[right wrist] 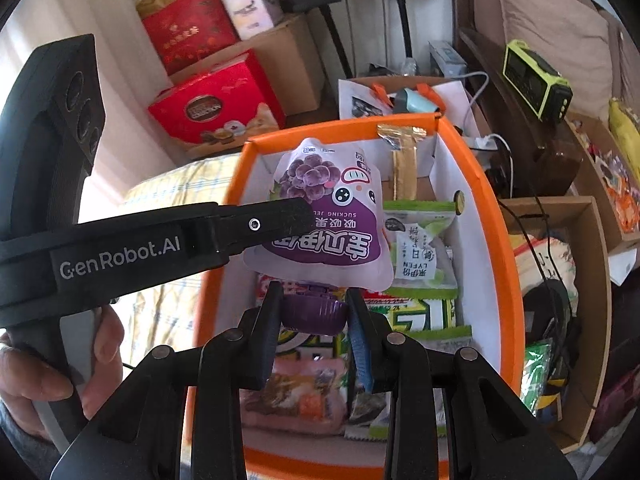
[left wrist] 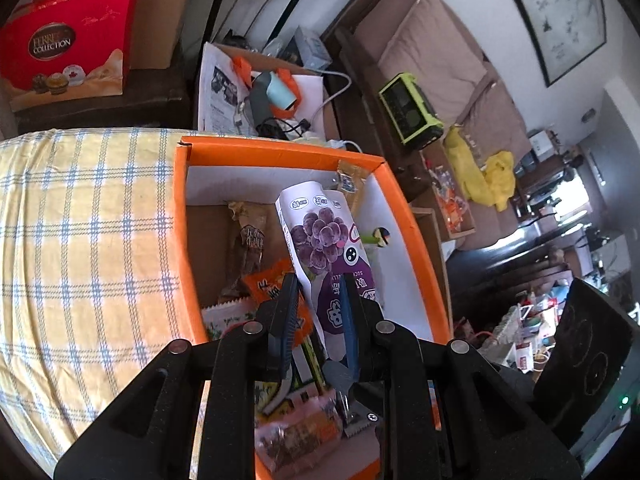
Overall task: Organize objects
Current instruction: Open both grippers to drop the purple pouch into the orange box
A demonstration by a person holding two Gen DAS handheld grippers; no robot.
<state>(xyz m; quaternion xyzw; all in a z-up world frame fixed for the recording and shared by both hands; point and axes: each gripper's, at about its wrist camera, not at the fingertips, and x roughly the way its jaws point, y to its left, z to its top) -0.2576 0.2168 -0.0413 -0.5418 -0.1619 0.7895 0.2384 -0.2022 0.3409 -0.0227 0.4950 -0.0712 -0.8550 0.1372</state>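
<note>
Grape jelly pouch (right wrist: 320, 216) being held above orange box (right wrist: 496, 216), cap downward. Right gripper (right wrist: 314, 312) jaws being clamped on purple cap (right wrist: 314, 314); left gripper (left wrist: 320, 292) jaws being pinched on pouch body. Pouch judged soft, light, slippery; rigid cap judged safest hold. Snacks beneath being partly hidden; box floor being obscured.
</note>
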